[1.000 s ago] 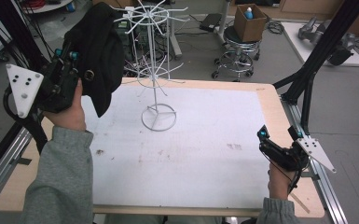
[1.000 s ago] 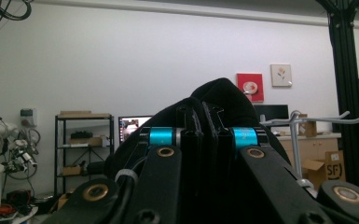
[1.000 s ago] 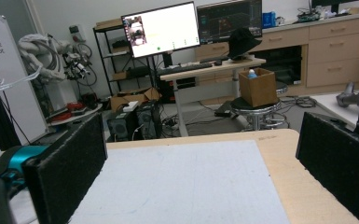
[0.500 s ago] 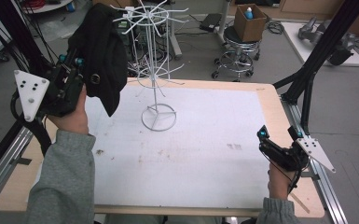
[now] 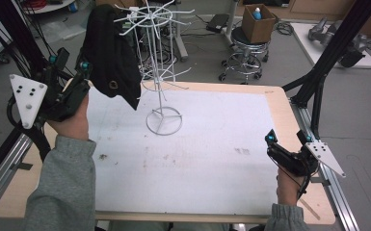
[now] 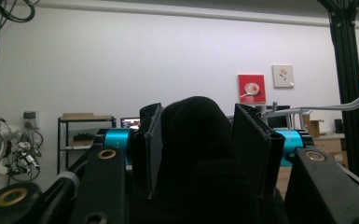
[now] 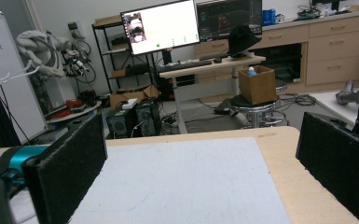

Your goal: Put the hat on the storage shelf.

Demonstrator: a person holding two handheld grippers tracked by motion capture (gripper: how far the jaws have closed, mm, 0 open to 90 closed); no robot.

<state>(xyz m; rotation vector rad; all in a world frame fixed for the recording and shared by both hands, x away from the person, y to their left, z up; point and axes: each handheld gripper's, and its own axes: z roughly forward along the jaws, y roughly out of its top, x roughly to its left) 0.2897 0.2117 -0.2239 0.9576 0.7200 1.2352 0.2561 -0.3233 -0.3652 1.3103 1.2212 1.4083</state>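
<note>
Table [image 5: 279,103] of light wood with a white mat over most of its top, scuffed in places. White wire display rack [image 5: 160,72] with a round ring base stands on the mat, towards the far-left part; take the rack as landmark. Black fabric cap [image 5: 112,53] hangs off the rack's upper hooks on its left side, drooping down to about mid-pole, bottom corner clear of the mat. Left gripper [image 5: 70,67] sits just left of the rack, raised above the table edge, held in a hand with a grey sleeve; its fingers have just been opening, now partly spread. In the left gripper view the black cap [image 6: 196,154] bulges up between the two fingers [image 6: 254,140]; pads look close against the fabric but whether they press it, cannot tell. Right gripper [image 5: 289,139] is well apart from the rack, low near the table's near-right corner, pointing towards the far side. Its fingers [image 7: 70,163] are spread wide with only bare mat between them.
</note>
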